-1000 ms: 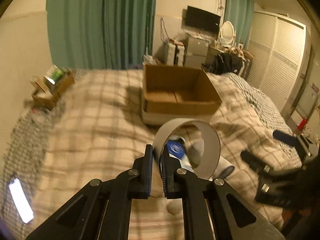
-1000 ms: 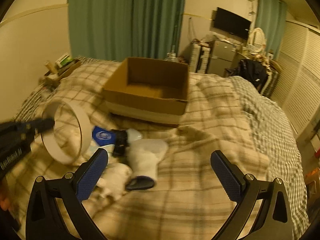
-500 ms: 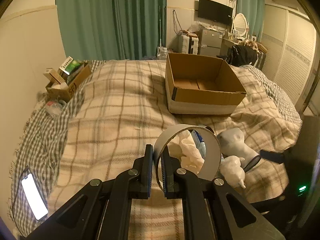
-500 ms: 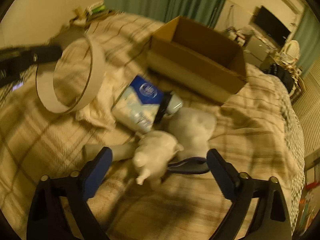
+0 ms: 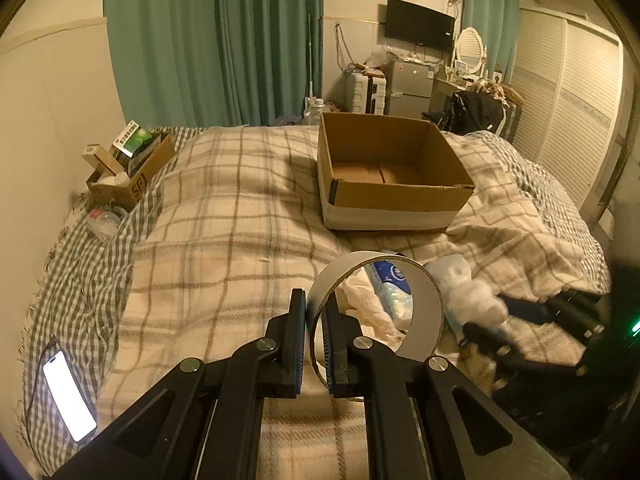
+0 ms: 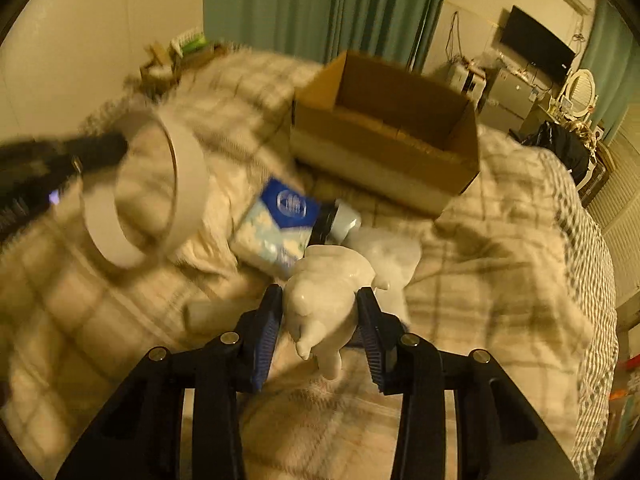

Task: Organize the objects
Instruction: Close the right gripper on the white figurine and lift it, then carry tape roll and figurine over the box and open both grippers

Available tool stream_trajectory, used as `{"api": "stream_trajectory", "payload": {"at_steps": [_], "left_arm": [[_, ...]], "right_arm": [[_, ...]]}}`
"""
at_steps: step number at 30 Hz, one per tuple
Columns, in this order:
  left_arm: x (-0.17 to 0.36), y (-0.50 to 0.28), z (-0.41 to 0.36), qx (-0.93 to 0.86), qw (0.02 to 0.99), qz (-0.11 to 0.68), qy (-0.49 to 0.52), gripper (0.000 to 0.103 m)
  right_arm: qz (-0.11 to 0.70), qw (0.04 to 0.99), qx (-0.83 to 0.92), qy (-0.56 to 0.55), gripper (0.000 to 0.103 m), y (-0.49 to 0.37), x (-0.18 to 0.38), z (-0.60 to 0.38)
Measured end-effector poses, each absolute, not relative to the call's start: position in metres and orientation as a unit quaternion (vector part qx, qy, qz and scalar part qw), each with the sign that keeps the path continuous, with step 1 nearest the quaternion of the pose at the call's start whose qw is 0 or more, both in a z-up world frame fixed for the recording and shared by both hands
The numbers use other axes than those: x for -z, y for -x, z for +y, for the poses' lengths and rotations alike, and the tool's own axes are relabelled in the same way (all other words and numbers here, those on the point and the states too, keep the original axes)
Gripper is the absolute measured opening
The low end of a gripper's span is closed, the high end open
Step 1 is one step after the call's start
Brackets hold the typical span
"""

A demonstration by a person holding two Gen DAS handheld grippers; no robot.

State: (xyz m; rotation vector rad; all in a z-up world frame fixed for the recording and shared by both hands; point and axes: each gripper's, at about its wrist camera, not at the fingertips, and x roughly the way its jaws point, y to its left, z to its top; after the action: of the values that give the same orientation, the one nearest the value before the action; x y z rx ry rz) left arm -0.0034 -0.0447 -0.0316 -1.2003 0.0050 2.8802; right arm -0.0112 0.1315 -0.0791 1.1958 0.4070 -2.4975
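My left gripper (image 5: 313, 320) is shut on the rim of a wide white tape ring (image 5: 424, 300) and holds it above the bed; the ring also shows in the right wrist view (image 6: 188, 184). My right gripper (image 6: 320, 320) is shut on a white animal figurine (image 6: 324, 296), which shows blurred in the left wrist view (image 5: 476, 296). A blue and white packet (image 6: 276, 220), a dark-capped bottle (image 6: 340, 220) and a white object (image 6: 392, 252) lie on the blanket behind it. An open cardboard box (image 5: 388, 168) stands further back.
A plaid blanket (image 5: 224, 240) covers the bed. A lit phone (image 5: 68, 396) lies at the bed's left edge. A small carton of items (image 5: 128, 168) sits at the far left by the wall. Furniture and a wardrobe stand beyond the bed.
My right gripper came down over the pile and closed on the white figurine. My left gripper kept hold of the tape ring and shifted a little.
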Motion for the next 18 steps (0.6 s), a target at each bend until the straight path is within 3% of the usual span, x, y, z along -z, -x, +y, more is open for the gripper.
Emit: {"api": "stream_trajectory", "payload": {"at_steps": [7,11,18], "left_arm": [[-0.003,0.015,-0.043,-0.931,0.037,-0.008,0.364,0.008],[-0.025,0.041,-0.033,-0.938,0.04,0.026,0.344,0.008],[-0.055,0.139,-0.016,-0.941,0.039,0.035,0.335,0.008]], "right_arm": [[0.148,0.177,0.906,-0.354,0.037,0.018,0.006,0.139],[0.151,0.18,0.919,-0.315,0.037,0.037,-0.043,0.146],[0.163,0.174,0.926,-0.292,0.037,0.115,-0.093,0.155]]}}
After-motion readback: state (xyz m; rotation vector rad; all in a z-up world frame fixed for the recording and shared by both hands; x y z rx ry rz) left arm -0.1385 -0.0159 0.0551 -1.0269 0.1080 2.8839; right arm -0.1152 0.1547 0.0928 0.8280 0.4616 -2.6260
